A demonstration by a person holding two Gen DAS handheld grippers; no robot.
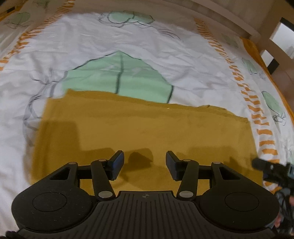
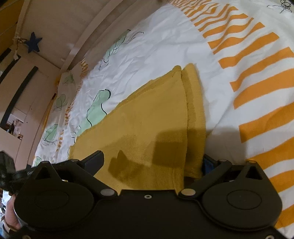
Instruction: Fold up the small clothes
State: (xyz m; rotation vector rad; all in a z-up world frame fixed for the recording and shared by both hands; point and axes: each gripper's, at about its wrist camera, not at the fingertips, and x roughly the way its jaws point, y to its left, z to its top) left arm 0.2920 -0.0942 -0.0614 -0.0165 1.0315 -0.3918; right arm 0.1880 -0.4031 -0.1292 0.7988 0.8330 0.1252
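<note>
Mustard-yellow knitted clothing [image 1: 143, 128] is being displayed flat on a white bedcover [image 1: 91, 42] printed with green shapes and orange stripes, one layer folded over another along its right side in the right wrist view. Above it, the left gripper [image 1: 145, 163] is being held with fingers apart and nothing between them. The right gripper [image 2: 152, 161] is being kept spread wide, with the clothing's near edge lying between its fingers, apparently unclamped.

Bedroom: printed duvet [image 1: 165, 47], wooden bedframe [image 1: 229, 16].
</note>
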